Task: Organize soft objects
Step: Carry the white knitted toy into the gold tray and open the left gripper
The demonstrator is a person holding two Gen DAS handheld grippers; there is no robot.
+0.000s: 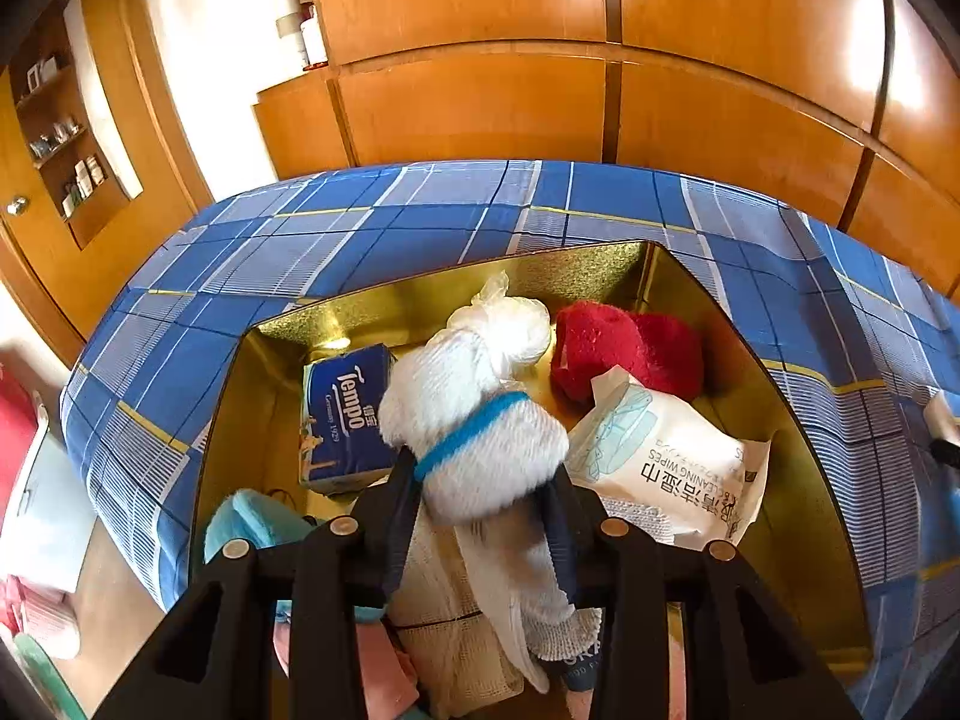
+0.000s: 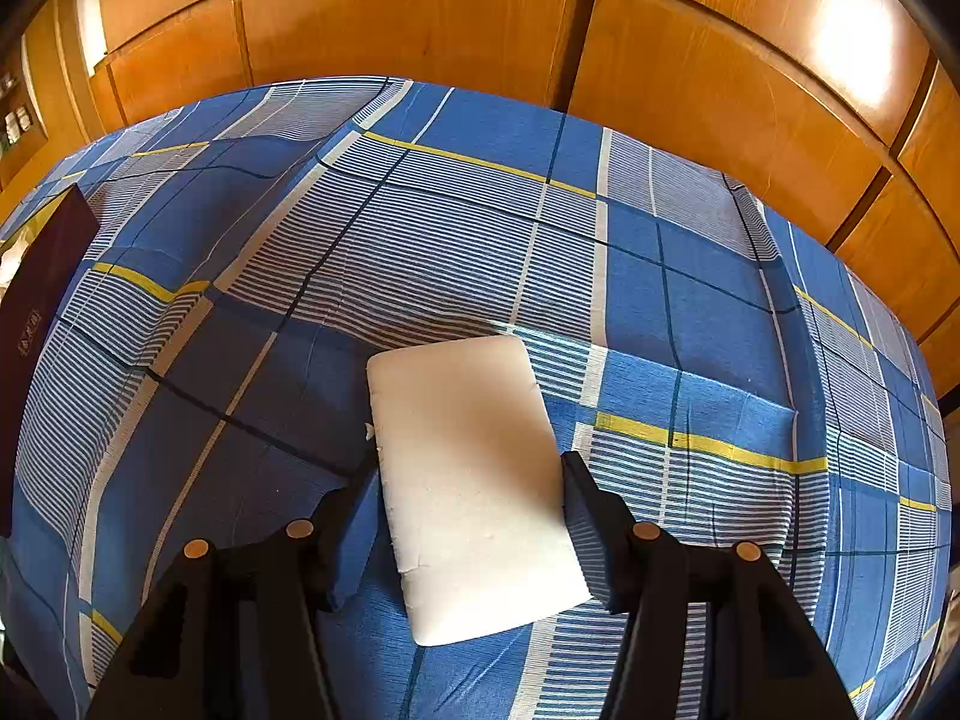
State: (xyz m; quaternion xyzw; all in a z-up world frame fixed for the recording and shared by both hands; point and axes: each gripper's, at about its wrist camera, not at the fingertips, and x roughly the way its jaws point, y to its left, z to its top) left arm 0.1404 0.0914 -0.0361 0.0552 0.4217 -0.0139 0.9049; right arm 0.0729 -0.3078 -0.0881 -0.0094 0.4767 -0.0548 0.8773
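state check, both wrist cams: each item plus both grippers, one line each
left gripper: shut on the white sock roll, above the box
white sock roll: rolled, blue stripe, held
gold-lined box: open, on the bed
Tempo tissue pack: in box, sealed
red plush cloth: in box, bunched
cleaning wipes pack: in box, lying flat
right gripper: open, straddling the white foam block
white foam block: flat on bed

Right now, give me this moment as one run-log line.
left hand-held gripper: shut on white rolled cloth, over gold box | right hand-held gripper: around white foam block
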